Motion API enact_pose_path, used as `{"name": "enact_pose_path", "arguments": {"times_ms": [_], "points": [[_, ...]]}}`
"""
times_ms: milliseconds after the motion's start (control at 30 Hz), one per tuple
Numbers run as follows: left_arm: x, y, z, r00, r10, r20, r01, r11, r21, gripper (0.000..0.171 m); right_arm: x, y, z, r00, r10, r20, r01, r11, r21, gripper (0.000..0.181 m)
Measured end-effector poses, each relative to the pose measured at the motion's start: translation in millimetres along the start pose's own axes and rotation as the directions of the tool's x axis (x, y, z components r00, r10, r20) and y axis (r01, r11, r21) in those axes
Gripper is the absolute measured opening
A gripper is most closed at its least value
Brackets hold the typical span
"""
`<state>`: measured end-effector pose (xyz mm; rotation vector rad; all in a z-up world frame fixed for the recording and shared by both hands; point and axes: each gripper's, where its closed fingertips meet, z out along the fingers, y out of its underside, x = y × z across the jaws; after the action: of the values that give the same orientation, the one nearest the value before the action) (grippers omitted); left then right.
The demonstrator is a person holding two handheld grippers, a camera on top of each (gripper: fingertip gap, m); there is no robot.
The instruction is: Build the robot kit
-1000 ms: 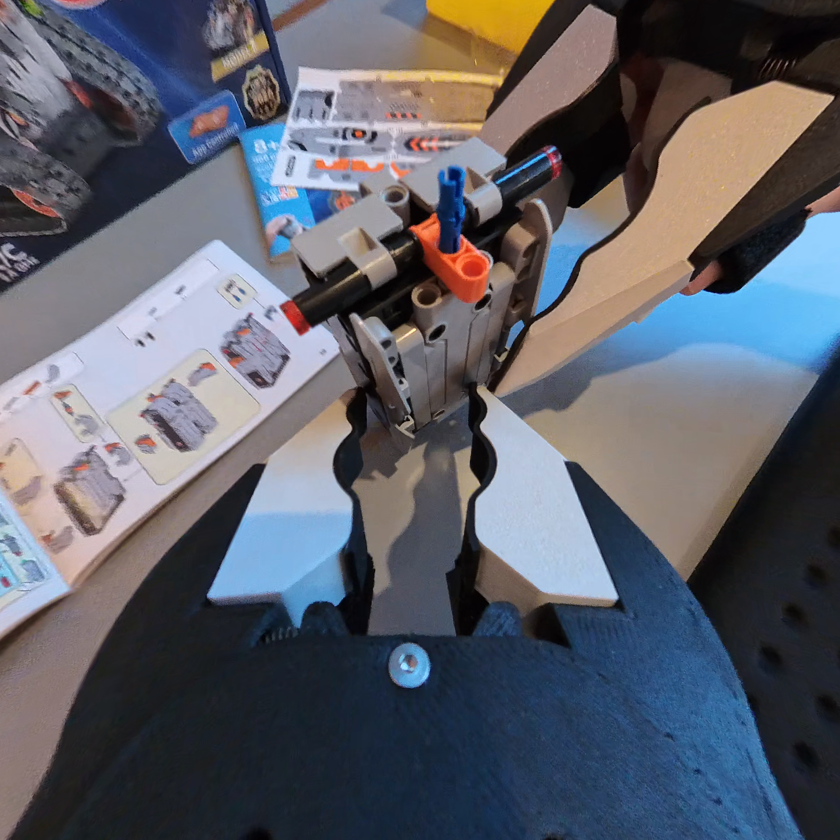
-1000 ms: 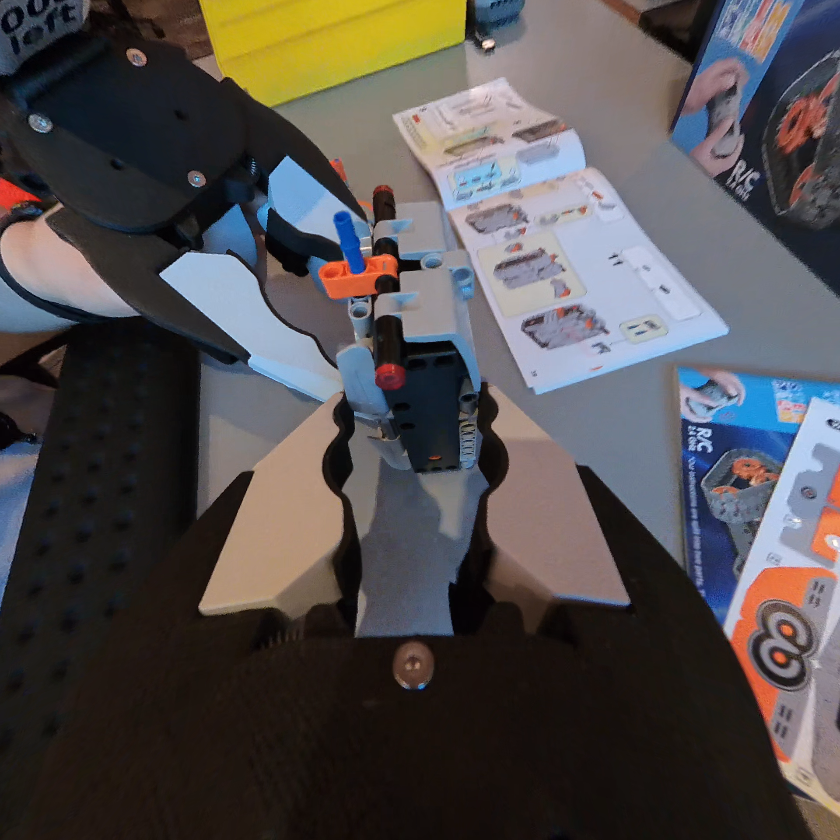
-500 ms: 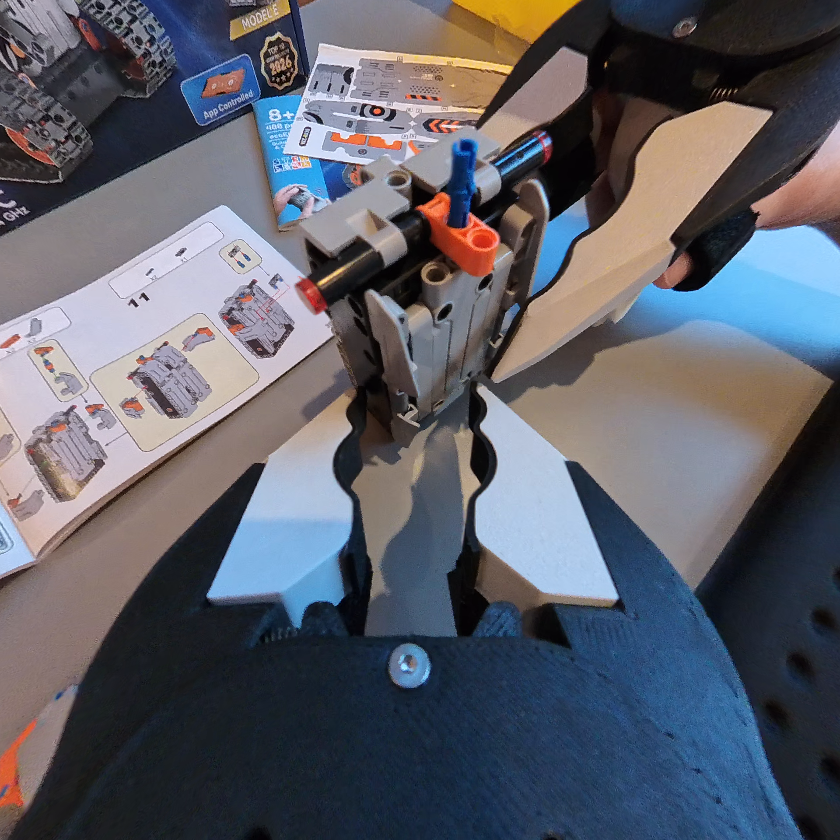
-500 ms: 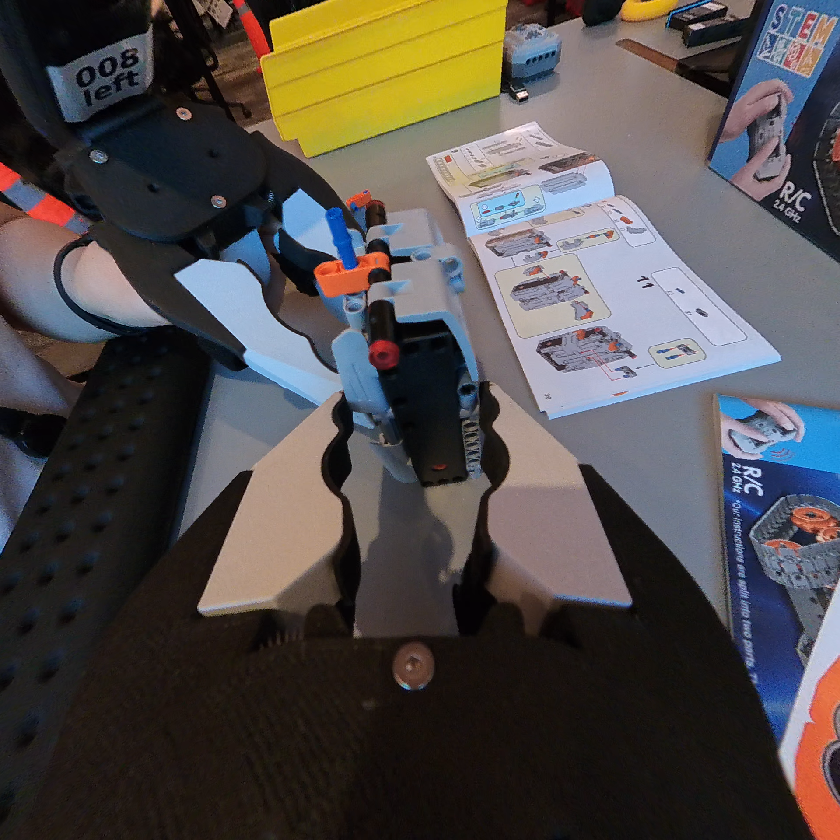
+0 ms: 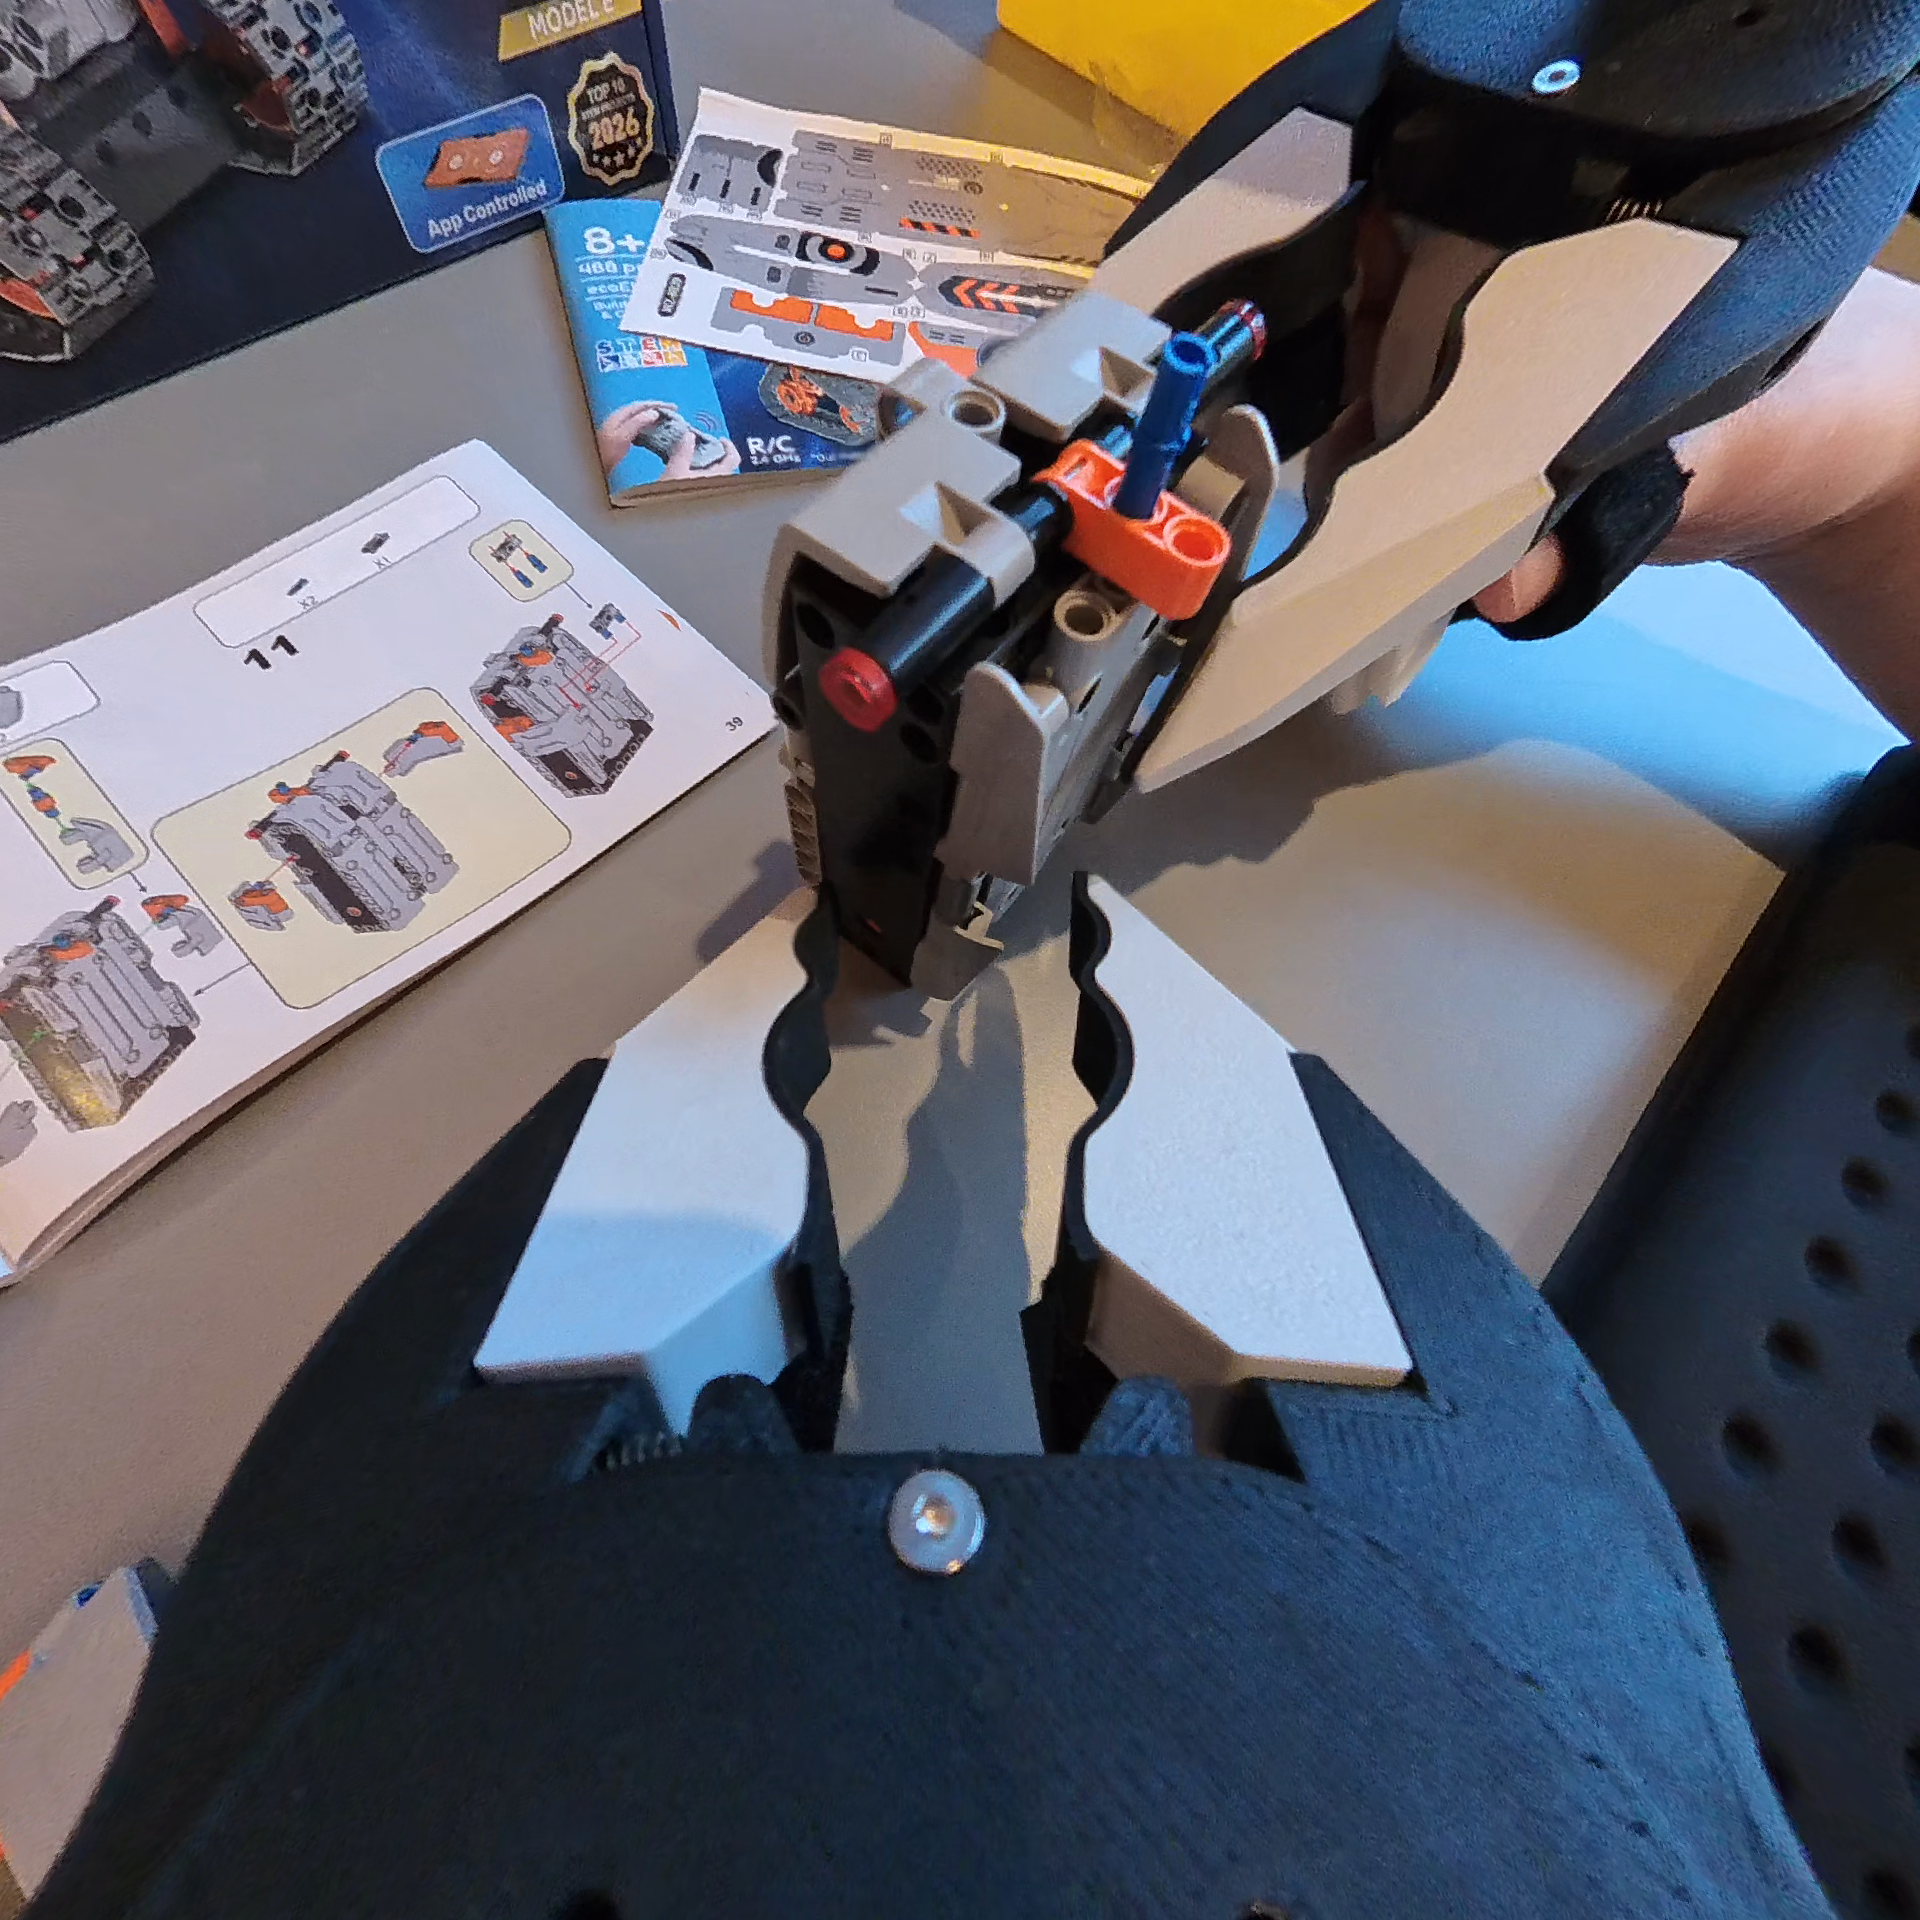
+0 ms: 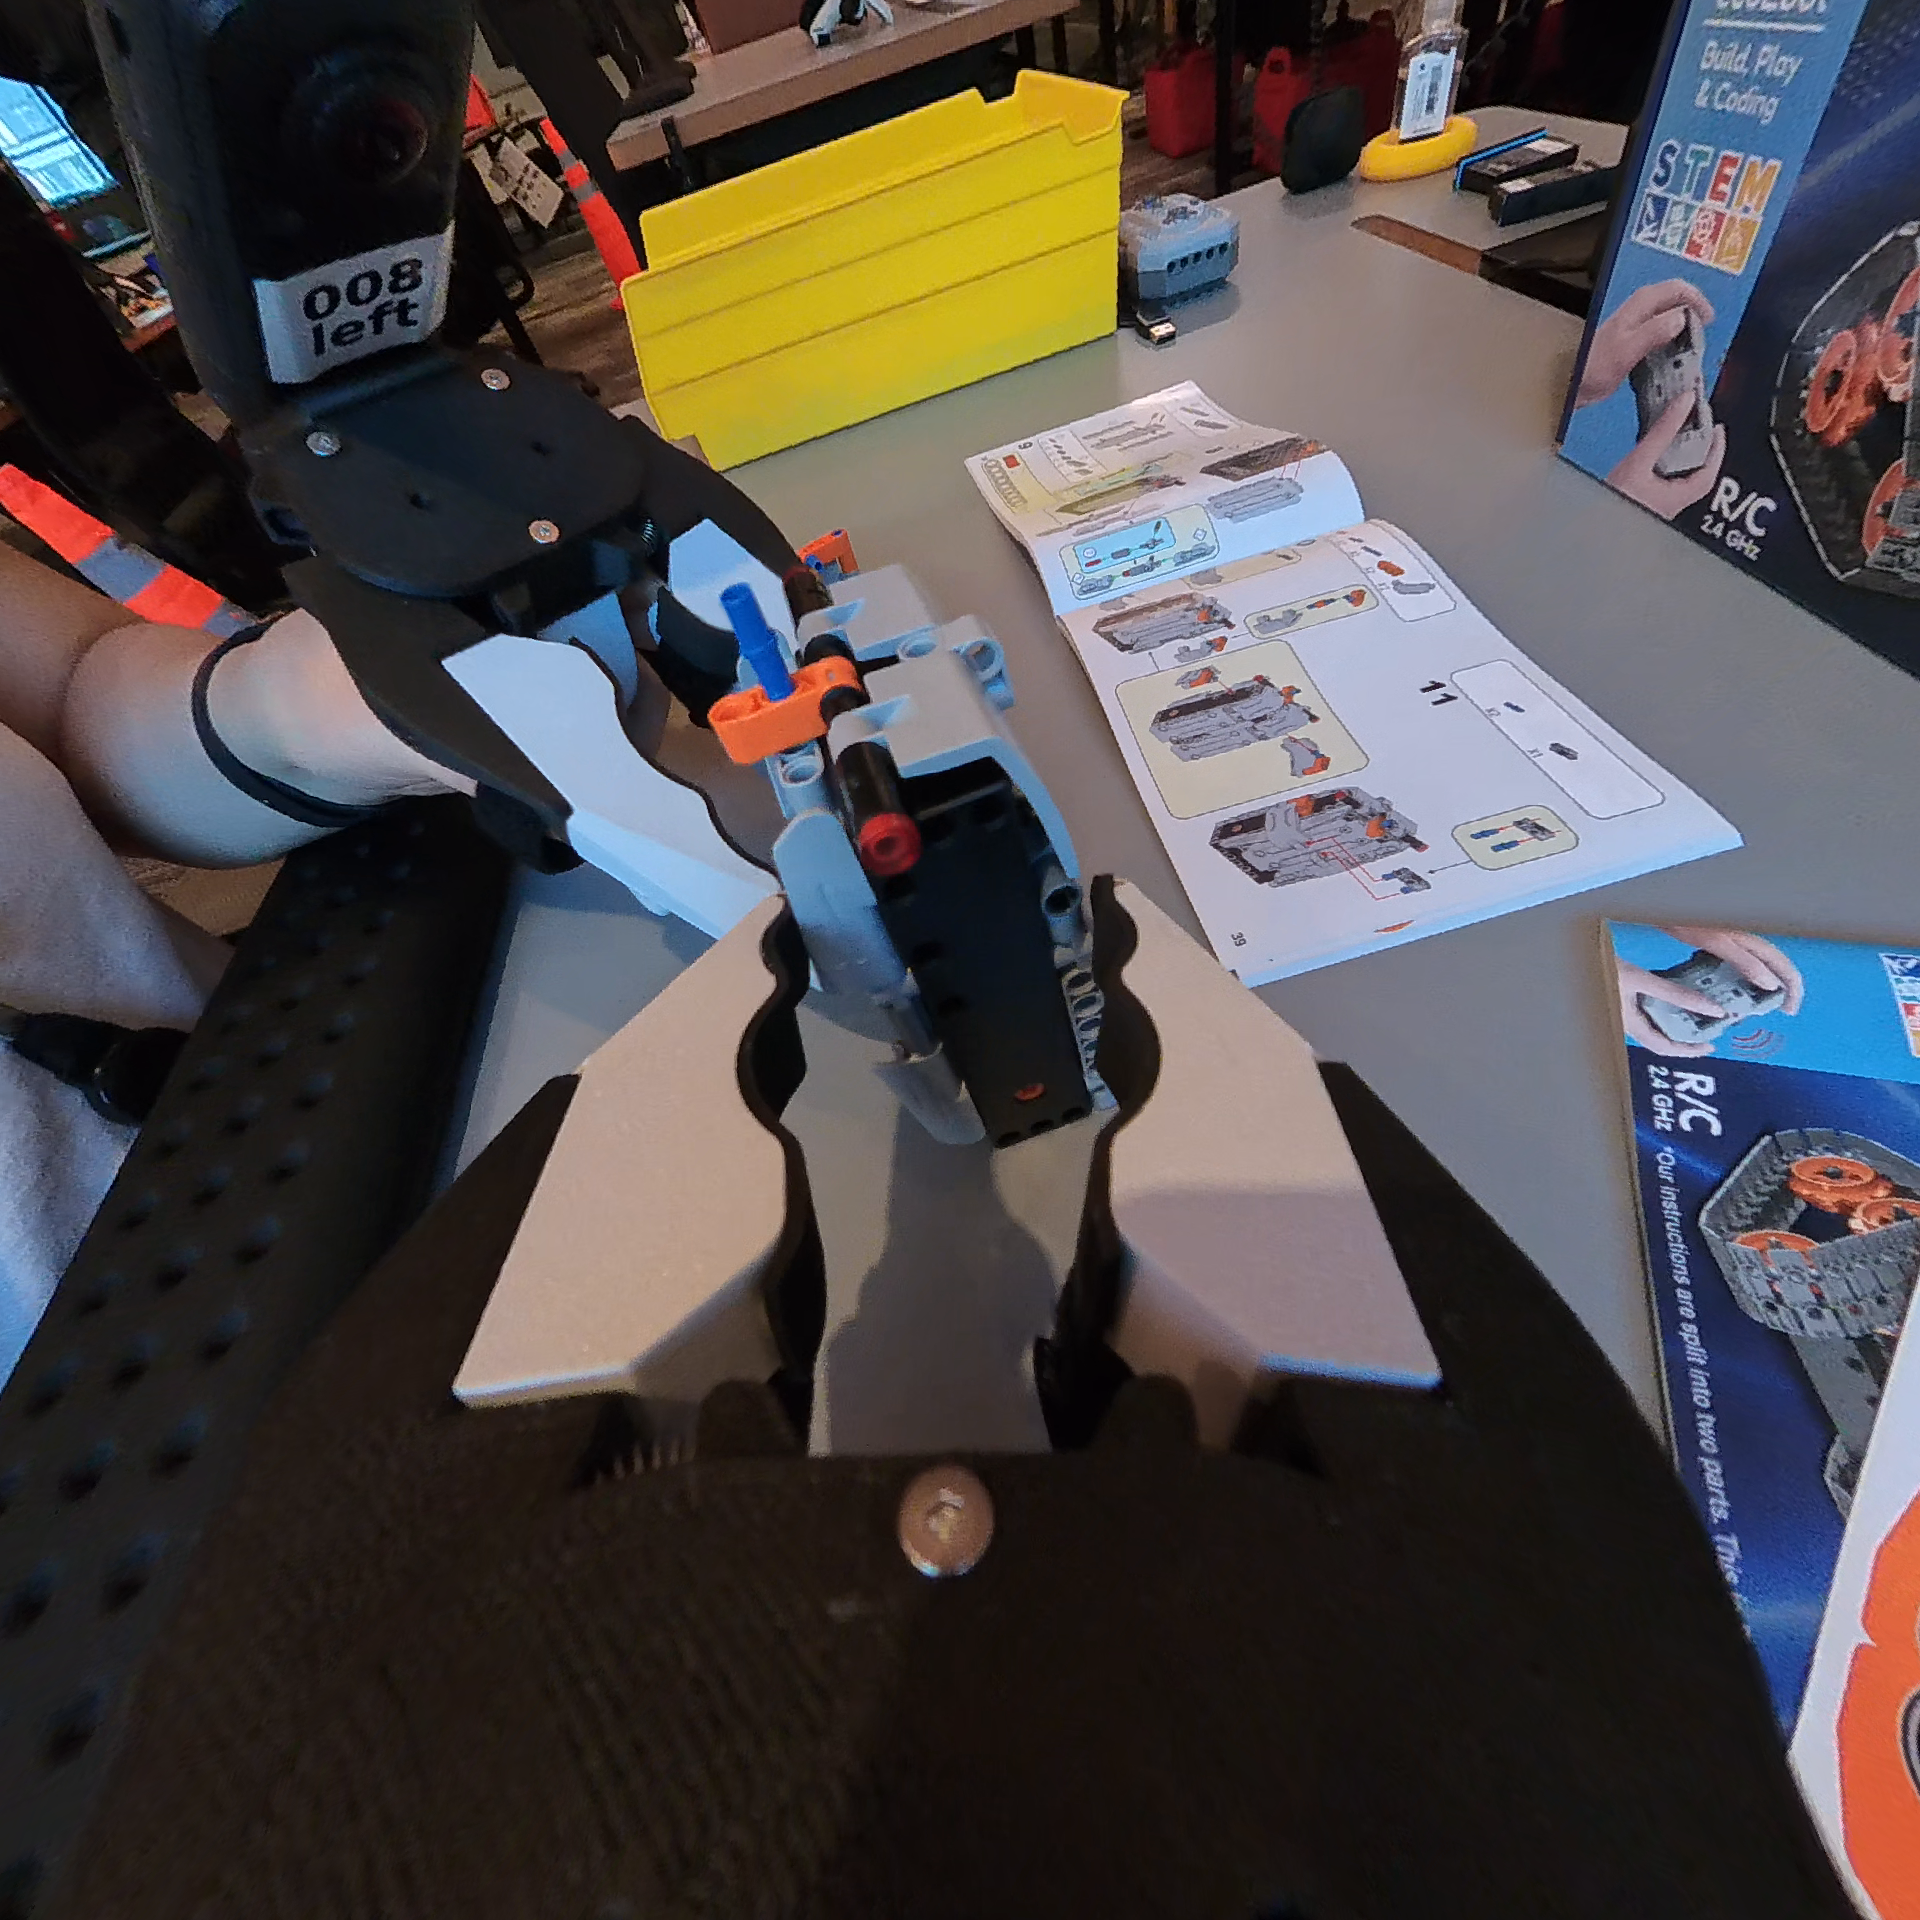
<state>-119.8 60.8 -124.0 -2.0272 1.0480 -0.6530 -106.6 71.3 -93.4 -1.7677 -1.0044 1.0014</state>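
Observation:
A grey and black brick assembly (image 5: 935,644) is held between both grippers above the grey table (image 5: 1403,935). It carries a black axle with a red end (image 5: 857,686), an orange beam (image 5: 1143,530) and an upright blue pin (image 5: 1164,416). My left gripper (image 5: 951,904) is shut on its lower end with the fingertips. My right gripper (image 6: 945,904) is shut on the black end of the assembly (image 6: 966,987). In the left wrist view a finger of the right gripper (image 5: 1351,582) lies along the far side. In the right wrist view a finger of the left gripper (image 6: 582,727) lies along the left side.
An open instruction booklet (image 5: 312,779) (image 6: 1351,675) lies on the table beside the assembly. A sticker sheet (image 5: 883,239), a blue leaflet (image 6: 1766,1143) and a toy box (image 6: 1766,312) lie around. A yellow bin (image 6: 883,270) stands at the back. A black perforated mat (image 6: 208,1143) borders the table. My left and right fingertips are right by each other.
In the left wrist view the assembly has turned, so its black end with the red axle cap now faces the camera. It keeps its place in the right gripper. Both views have tilted up.

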Motion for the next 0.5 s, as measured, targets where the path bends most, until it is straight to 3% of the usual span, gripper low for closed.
{"name": "enact_pose_path", "arguments": {"times_ms": [333,500], "points": [[-4,0,-4,1.000,-0.022,-0.006,0.022,1.000,0.016,0.037,-3,3,-2,0.999,0.009,-0.042,-0.008,1.000,0.022,0.057],[-11,12,-38,0.998,-0.010,0.059,0.006,0.997,0.076,0.043,-4,4,-19,0.990,-0.010,-0.140,0.019,0.998,0.060,0.066]]}}
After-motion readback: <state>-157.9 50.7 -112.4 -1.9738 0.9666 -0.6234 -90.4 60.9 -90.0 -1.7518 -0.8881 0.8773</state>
